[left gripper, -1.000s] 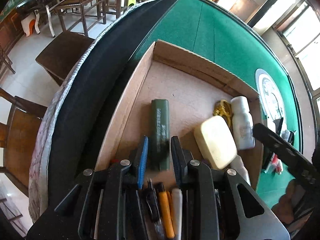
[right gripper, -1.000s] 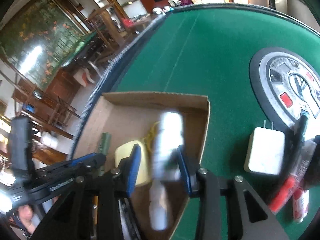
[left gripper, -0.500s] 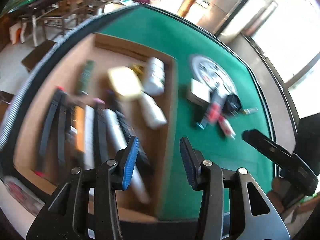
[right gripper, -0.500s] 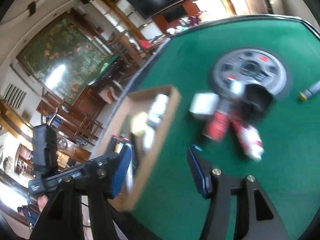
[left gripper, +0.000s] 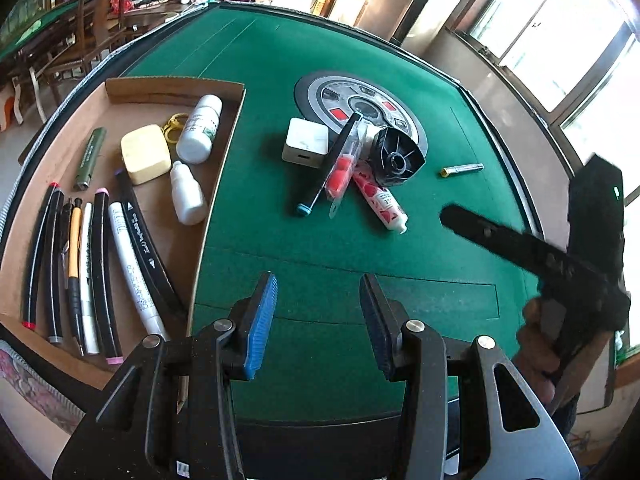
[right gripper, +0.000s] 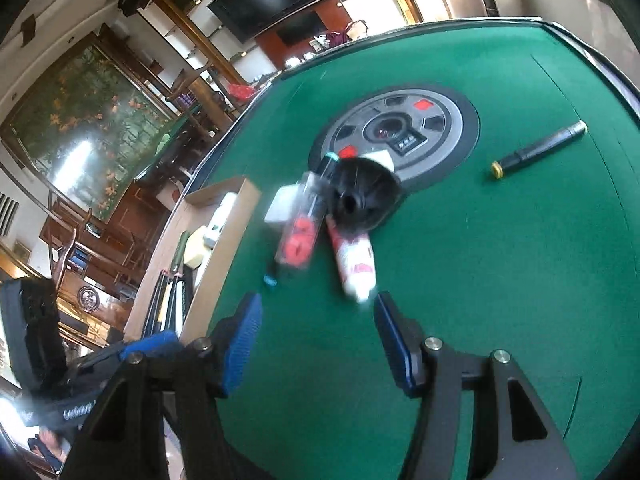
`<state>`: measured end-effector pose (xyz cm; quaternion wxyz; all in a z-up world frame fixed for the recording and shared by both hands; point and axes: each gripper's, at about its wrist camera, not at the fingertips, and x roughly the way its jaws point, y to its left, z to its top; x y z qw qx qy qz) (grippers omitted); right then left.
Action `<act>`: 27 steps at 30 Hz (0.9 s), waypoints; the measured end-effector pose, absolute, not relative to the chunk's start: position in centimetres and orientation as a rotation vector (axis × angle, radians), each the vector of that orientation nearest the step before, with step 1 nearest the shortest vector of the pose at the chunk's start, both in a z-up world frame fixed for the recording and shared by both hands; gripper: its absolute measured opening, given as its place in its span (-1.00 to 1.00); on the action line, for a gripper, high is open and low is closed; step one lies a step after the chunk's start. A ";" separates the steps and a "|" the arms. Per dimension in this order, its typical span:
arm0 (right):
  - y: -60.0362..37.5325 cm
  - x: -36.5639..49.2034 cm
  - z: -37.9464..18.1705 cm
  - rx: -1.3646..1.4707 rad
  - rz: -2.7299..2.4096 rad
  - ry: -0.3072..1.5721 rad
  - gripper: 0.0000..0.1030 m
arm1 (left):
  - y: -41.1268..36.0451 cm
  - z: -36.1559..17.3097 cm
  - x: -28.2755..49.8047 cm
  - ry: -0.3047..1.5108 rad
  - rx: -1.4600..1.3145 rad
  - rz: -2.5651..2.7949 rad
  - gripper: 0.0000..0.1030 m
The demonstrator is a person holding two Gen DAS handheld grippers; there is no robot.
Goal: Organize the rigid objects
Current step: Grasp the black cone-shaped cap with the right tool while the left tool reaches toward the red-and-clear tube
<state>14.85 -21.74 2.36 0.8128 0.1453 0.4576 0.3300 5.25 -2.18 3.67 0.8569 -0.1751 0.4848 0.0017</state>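
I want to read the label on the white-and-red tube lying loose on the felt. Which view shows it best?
The left wrist view: the tube lies sharp, whole and unobstructed. In the right wrist view the tube is nearer but motion-blurred, its upper end under the black cone.

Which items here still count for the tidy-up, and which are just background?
Job:
cardboard tray with pens and bottles
white cube
black cone
red and white tube
clear red packet
dark marker
left gripper, right gripper, both open and empty

Background:
round dial set in the table
chairs
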 end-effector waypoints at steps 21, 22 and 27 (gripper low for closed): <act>-22.0 25.4 -2.2 0.543 0.624 1.095 0.13 | -2.2 2.2 10.1 1.056 -0.368 0.016 -0.17; -22.0 25.5 -2.5 0.556 0.623 1.104 0.13 | -2.3 2.1 10.5 1.058 -0.368 0.016 -0.17; -21.6 25.5 -2.7 0.572 0.647 1.118 0.09 | -2.6 1.8 12.2 1.053 -0.374 -0.002 -0.17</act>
